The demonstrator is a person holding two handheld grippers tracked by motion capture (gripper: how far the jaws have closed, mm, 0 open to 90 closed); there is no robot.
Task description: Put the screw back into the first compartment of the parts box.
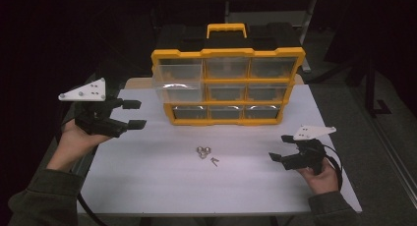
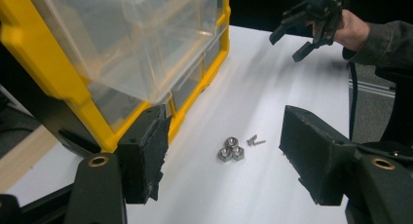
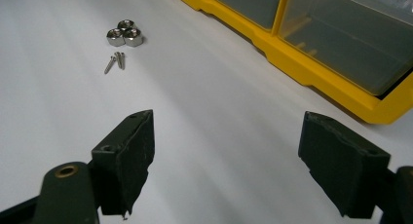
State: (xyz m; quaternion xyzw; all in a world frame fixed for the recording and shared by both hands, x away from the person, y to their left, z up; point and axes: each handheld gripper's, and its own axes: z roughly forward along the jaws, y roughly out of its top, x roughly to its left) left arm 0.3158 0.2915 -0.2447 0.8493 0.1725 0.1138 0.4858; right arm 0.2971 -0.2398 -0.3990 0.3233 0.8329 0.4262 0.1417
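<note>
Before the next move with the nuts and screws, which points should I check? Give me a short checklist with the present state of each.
1. Left claw open, nothing between the jaws: ok.
2. Right claw open and empty: ok.
3. Nuts lie together on the table, reachable: ok.
4. Screws lie beside the nuts, free: ok.
5. Middle-left drawer of the organizer pulled out: ok.
6. Drawer content: cannot tell.

We note a white tabletop (image 1: 147, 186) in a dim room, grey floor (image 1: 388, 152) to its right, darkness beyond.
</note>
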